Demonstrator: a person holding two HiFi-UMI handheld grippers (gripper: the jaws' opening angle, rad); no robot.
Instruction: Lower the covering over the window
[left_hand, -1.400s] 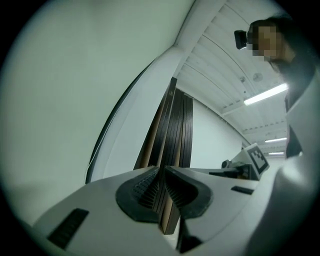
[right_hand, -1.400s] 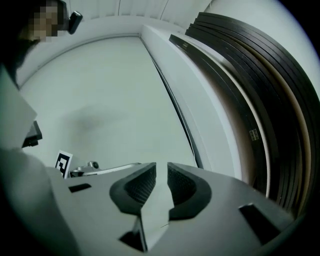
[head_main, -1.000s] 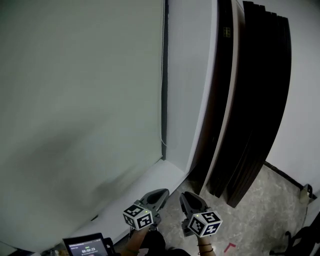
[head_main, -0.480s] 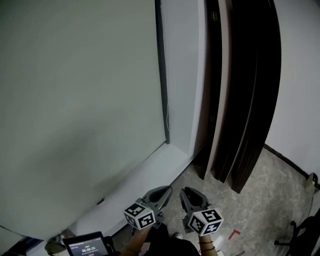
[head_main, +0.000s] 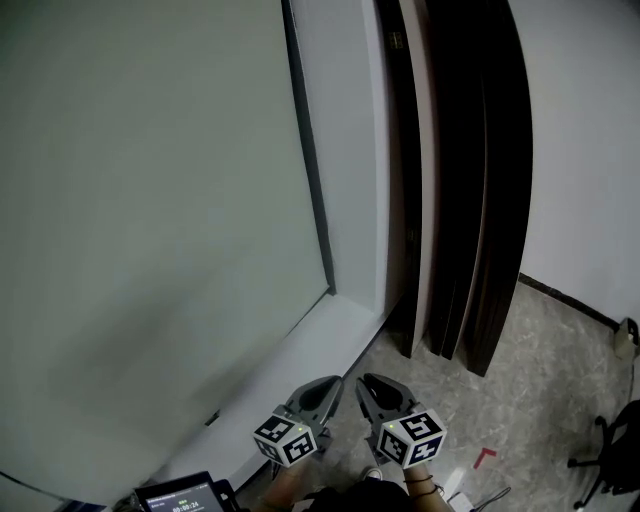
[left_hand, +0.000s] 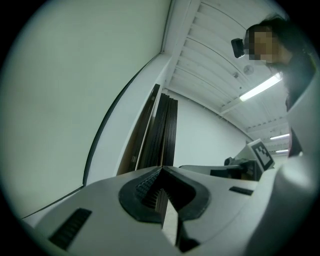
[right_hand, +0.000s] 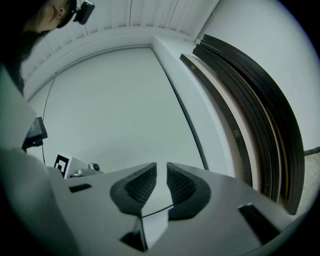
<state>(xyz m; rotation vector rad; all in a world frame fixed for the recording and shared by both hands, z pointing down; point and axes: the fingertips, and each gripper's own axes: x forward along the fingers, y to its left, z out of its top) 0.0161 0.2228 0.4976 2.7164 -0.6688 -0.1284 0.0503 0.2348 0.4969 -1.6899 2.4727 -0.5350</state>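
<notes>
Left gripper (head_main: 322, 390) is pinched fully together, nothing in it. Right gripper (head_main: 372, 386) has its jaws apart (they've just been closing a bit), nothing between them either. Both hang low off the sill's (head_main: 310, 345) right end, well apart from the blind (head_main: 150, 200), which looks like it already reaches the sill. Risk imo: I can't spot a pull cord at the blind's right edge, so a grab could pinch fabric, or a wide swing could clip the dark panels (head_main: 470, 200).
</notes>
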